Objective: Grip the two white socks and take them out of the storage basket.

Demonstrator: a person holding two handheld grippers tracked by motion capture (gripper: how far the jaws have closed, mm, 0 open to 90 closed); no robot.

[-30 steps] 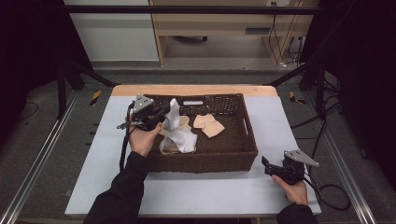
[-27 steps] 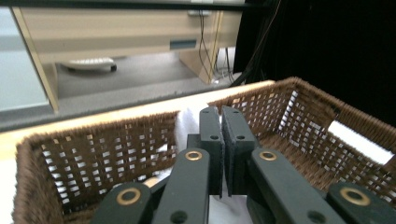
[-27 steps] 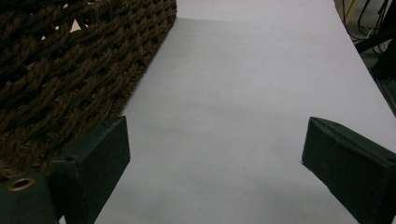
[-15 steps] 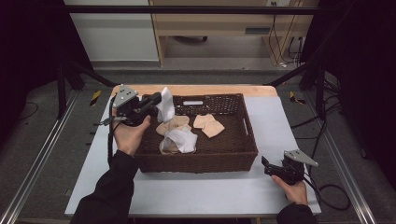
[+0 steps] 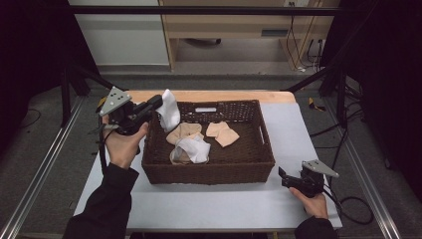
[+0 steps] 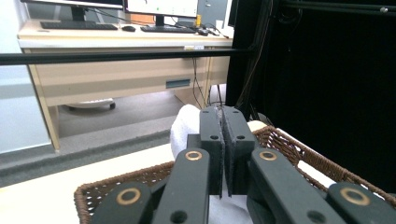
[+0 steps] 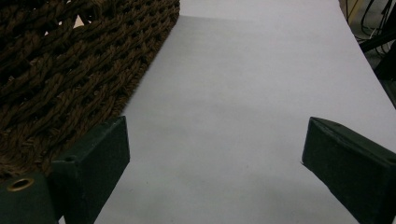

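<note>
Room: dark curtains stood on both sides, with a pale wooden desk carrying monitors and a keyboard at 12 o'clock beyond my bench point(image 5: 209, 209).
Bench: white top, with a brown wicker basket point(image 5: 209, 172) sitting mid-surface.
Basket contents: two tan cloths point(image 5: 222, 133) and one white cloth point(image 5: 191, 149) lay inside, loosely heaped.
Left hand-held gripper point(image 5: 155, 103): I held it raised over the basket's corner at 10 o'clock, jaws pressed together on a white sock point(image 5: 169, 110).
White sock: it hung from those jaws with its long axis roughly vertical, its lower end above the basket rim.
Right hand-held gripper point(image 5: 283, 177): it rested low on the bench at 4 o'clock from the basket, jaws wide apart, holding nothing.
Key relation: my left hand was far nearer the sock; I judged the bare bench at 9 o'clock of the basket the likeliest place for it.
</note>
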